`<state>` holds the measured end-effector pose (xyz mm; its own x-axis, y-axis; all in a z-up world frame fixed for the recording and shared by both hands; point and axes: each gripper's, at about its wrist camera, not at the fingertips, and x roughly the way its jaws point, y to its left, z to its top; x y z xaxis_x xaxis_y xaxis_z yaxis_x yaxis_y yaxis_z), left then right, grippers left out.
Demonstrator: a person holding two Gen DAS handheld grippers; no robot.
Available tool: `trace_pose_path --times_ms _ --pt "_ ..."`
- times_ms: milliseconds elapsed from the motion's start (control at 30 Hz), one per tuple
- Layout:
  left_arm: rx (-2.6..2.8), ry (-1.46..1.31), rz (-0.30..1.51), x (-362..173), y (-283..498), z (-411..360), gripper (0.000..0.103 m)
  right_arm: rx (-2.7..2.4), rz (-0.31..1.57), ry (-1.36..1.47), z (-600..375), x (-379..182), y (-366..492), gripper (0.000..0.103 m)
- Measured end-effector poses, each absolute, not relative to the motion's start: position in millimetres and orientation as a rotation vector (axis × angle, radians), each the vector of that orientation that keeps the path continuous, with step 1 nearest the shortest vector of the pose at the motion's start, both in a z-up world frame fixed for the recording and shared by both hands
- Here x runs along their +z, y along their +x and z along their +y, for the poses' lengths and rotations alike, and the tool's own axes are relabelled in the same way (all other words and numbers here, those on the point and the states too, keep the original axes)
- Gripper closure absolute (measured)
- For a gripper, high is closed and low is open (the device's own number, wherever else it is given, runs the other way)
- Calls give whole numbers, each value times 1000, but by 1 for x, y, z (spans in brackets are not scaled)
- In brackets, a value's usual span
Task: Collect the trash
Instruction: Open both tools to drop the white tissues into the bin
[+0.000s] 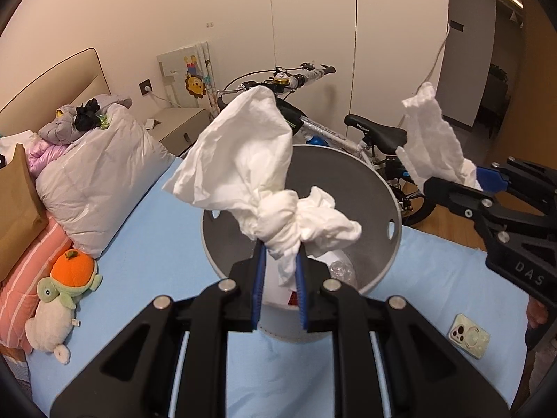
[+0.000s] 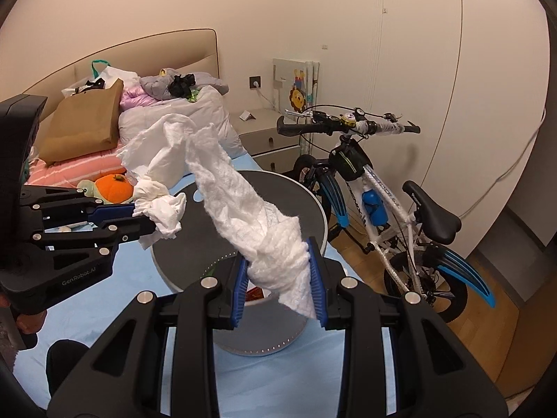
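A grey round trash bin (image 1: 379,188) stands on the light blue bed sheet; it also shows in the right wrist view (image 2: 306,209). Trash lies inside it. My left gripper (image 1: 280,254) is shut on a crumpled white tissue (image 1: 250,160) held over the bin's near rim; that gripper (image 2: 146,217) and tissue (image 2: 163,205) also show in the right wrist view. My right gripper (image 2: 278,275) is shut on a textured white paper towel (image 2: 236,195) over the bin. In the left wrist view the right gripper (image 1: 477,183) holds that towel (image 1: 431,139) at the bin's right.
A phone (image 1: 468,336) lies on the sheet right of the bin. A turtle plush with an orange (image 1: 59,296), pillows (image 1: 94,177) and a paper bag (image 2: 83,122) are at the left. A bicycle (image 2: 379,188) stands beyond the bed, by a nightstand (image 2: 268,129).
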<state>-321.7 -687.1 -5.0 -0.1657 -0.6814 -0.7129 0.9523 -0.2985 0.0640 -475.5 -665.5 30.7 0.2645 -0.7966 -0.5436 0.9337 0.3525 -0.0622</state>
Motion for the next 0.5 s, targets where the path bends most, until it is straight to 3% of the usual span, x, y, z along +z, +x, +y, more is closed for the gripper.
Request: trace_pose_path --times_ms 233,267,367,433,500 --pt "-1727 801 558 -29 -309 -729 83 -1156 558 332 -707 17 -458 72" --pt "-1727 813 575 -34 -309 -734 82 -1154 559 346 -712 13 -457 66" --pt "-1717 832 595 -43 -305 -743 66 -1165 567 366 -723 7 -454 38" --pt "-1714 826 584 -43 -303 -744 48 -1175 571 357 -726 6 -451 38" --pt "-1713 814 575 -41 -300 -743 41 -1176 570 359 -729 7 -450 38"
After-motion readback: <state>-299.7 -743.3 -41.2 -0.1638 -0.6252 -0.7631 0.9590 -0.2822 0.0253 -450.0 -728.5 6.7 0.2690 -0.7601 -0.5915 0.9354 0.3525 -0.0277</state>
